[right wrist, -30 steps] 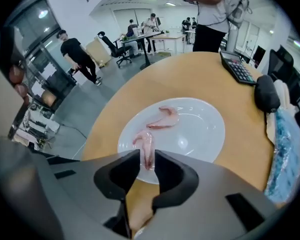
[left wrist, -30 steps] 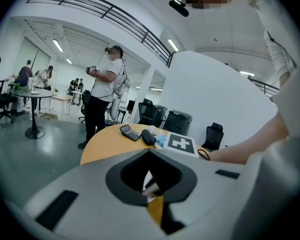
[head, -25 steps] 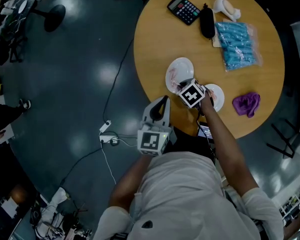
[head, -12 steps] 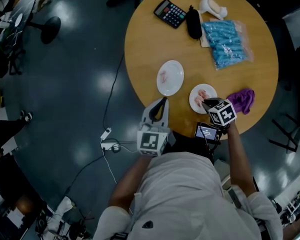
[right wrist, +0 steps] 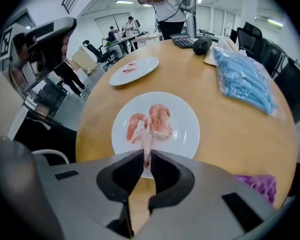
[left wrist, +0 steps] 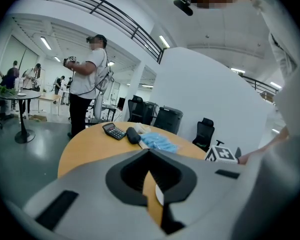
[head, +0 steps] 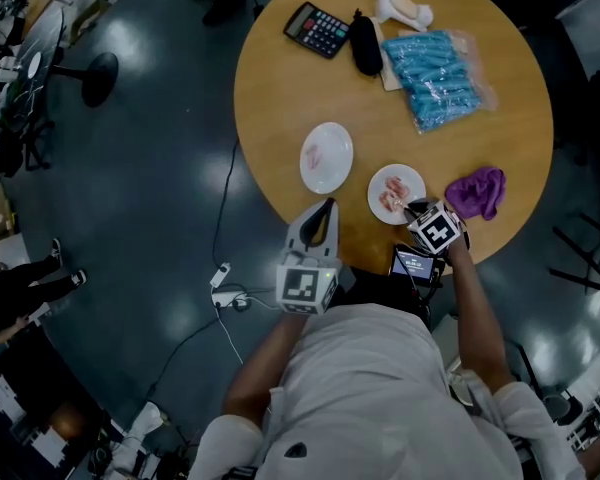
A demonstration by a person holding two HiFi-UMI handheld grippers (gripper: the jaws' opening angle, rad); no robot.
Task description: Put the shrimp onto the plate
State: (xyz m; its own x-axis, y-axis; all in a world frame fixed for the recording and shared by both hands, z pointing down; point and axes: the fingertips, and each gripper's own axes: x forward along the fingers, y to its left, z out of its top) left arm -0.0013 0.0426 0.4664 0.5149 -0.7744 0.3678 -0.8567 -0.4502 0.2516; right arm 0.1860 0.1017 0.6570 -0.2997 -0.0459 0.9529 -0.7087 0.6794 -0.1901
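The right claw [right wrist: 147, 158] is nearly closed, pinching a pale shrimp [right wrist: 146, 143] over the near plate [right wrist: 190, 134]. The left claw [left wrist: 149, 153] is closed with nothing in it.

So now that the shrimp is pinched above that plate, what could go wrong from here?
The right gripper pinches only a thin end of the shrimp, so it may slip out early. It hangs by the near rim of the plate, so a release here might drop it on the table. That plate lies close to the table's edge; a bump could shove it off.
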